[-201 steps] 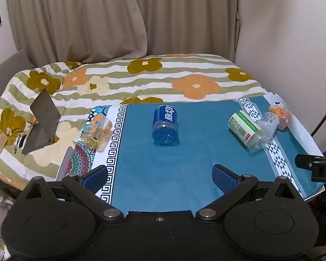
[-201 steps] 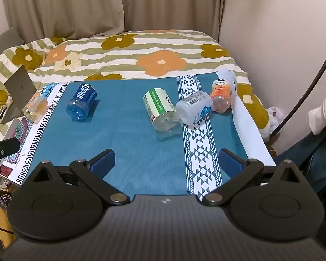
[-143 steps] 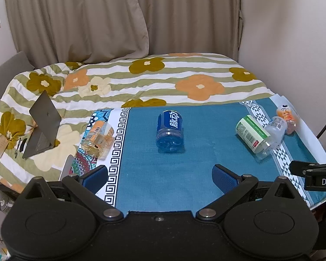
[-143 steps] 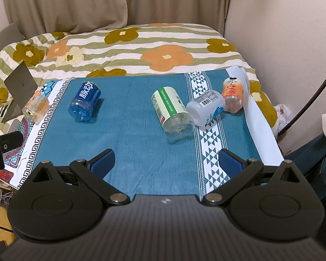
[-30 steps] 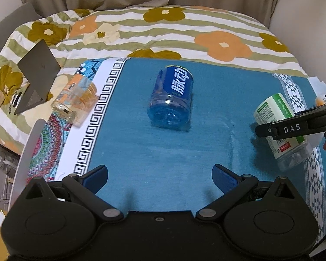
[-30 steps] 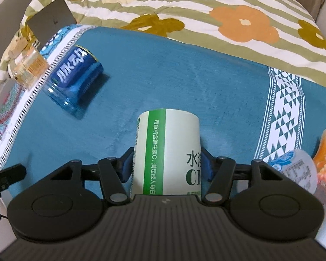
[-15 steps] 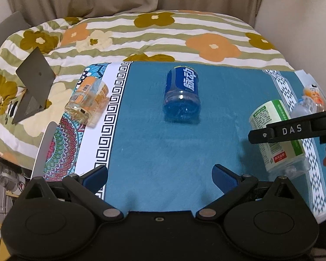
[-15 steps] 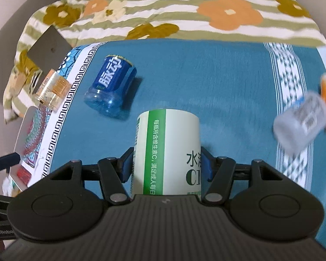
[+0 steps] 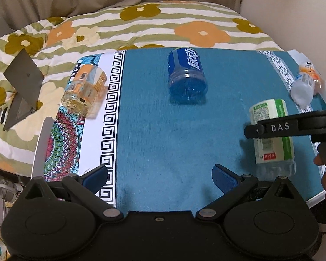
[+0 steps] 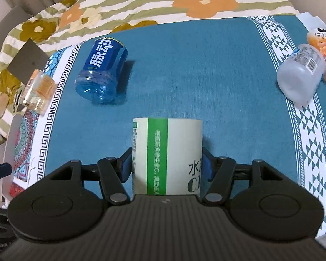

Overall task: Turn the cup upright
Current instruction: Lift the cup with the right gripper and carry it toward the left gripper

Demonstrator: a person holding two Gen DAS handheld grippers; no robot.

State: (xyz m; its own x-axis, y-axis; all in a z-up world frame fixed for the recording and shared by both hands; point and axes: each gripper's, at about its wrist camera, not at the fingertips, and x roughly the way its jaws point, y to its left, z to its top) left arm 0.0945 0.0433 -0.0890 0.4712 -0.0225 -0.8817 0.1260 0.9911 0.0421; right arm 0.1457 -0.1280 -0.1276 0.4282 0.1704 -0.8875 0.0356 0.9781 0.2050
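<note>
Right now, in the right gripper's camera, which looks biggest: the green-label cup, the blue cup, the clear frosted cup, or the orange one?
1. green-label cup, biggest, though it's nearest the camera, held in the right gripper.
2. blue cup and clear frosted cup look about alike.
3. orange cup, smallest.

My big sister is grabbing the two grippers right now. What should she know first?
Right gripper: shut on the green-and-white cup, which is tipped nearly upright, clear base low by the blue cloth.
Left gripper: open, holding nothing, hovering over the near edge of the cloth.
On their sides: blue cup mid-cloth, orange cup at the left border, frosted clear cup and peach-print cup at the right.
Done: one cup gripped and turned.
Left: stand it down, let go, then probably flip the other four.
</note>
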